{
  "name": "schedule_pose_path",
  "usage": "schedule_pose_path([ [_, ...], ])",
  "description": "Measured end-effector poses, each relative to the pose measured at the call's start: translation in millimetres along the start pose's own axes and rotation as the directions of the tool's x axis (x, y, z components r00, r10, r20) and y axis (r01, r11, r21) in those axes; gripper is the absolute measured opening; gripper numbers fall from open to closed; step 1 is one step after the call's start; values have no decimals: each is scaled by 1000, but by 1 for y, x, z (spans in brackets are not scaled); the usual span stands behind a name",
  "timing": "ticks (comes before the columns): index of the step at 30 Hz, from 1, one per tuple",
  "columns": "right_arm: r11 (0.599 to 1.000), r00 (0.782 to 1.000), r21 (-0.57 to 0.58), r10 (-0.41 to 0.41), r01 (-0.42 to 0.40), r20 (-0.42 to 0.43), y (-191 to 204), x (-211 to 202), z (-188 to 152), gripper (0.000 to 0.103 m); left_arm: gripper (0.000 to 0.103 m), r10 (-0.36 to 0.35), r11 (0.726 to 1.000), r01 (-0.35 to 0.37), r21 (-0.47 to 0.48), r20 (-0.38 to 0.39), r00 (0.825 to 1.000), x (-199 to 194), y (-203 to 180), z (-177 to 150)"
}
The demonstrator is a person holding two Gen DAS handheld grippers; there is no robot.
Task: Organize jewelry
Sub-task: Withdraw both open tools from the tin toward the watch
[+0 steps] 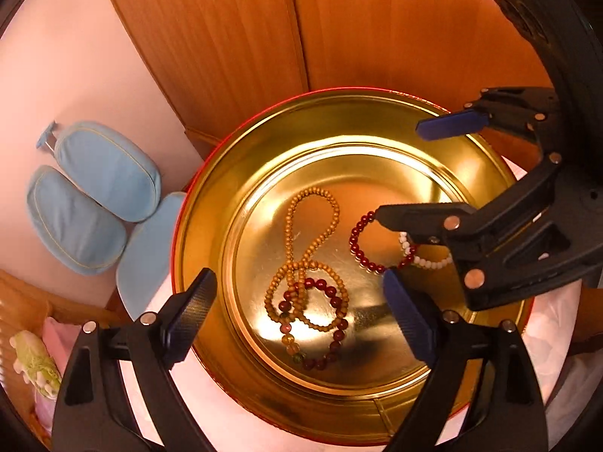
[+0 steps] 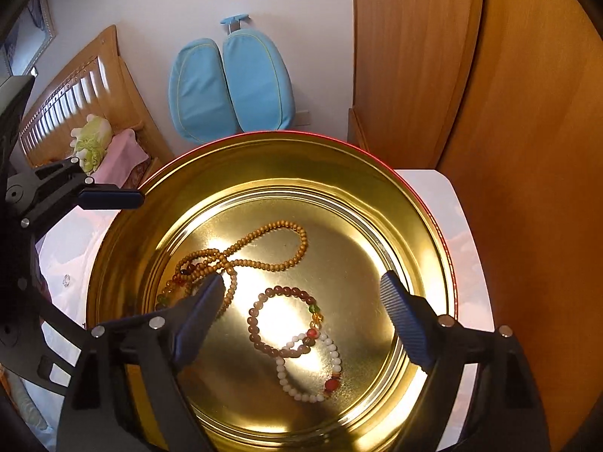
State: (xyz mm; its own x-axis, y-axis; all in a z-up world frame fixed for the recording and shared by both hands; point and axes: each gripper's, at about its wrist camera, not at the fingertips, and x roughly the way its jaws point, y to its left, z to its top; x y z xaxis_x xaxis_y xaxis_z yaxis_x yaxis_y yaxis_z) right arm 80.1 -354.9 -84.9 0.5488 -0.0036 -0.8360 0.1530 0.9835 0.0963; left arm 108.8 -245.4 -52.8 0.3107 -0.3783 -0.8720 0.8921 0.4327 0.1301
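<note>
Gold tin (image 2: 113, 263) holds bead strands (image 2: 264, 248); left gripper (image 1: 301, 312) and right gripper (image 2: 301, 312) gape above its rim.

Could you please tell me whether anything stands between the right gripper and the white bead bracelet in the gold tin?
Nothing visible does: the right gripper hangs open above the white bead bracelet, which overlaps a brown bracelet.

Our right gripper (image 2: 301, 320) hangs wide open over the gold tin (image 2: 120, 248); inside we see a long wooden bead strand (image 2: 271, 260), a brown bracelet (image 2: 264, 324) and a white bracelet (image 2: 331, 354) overlapping.
</note>
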Motion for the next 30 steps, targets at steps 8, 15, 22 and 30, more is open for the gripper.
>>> schedule_pose_path([
  [8,1000,1000,18,17,-17,3,-1,-7,-3,86,87,-3,1000,3,-5,1,1000,-7,-3,1],
  [15,996,998,60,59,-61,29,-1,-22,-4,88,87,-3,998,4,-58,25,1000,-12,8,-3],
  [22,977,981,117,169,-179,91,4,-46,-10,92,87,-10,982,32,-186,117,993,-62,41,-30],
  [30,957,953,61,273,-283,132,43,-67,-12,93,87,72,923,-1,-385,171,983,-116,81,-89],
])
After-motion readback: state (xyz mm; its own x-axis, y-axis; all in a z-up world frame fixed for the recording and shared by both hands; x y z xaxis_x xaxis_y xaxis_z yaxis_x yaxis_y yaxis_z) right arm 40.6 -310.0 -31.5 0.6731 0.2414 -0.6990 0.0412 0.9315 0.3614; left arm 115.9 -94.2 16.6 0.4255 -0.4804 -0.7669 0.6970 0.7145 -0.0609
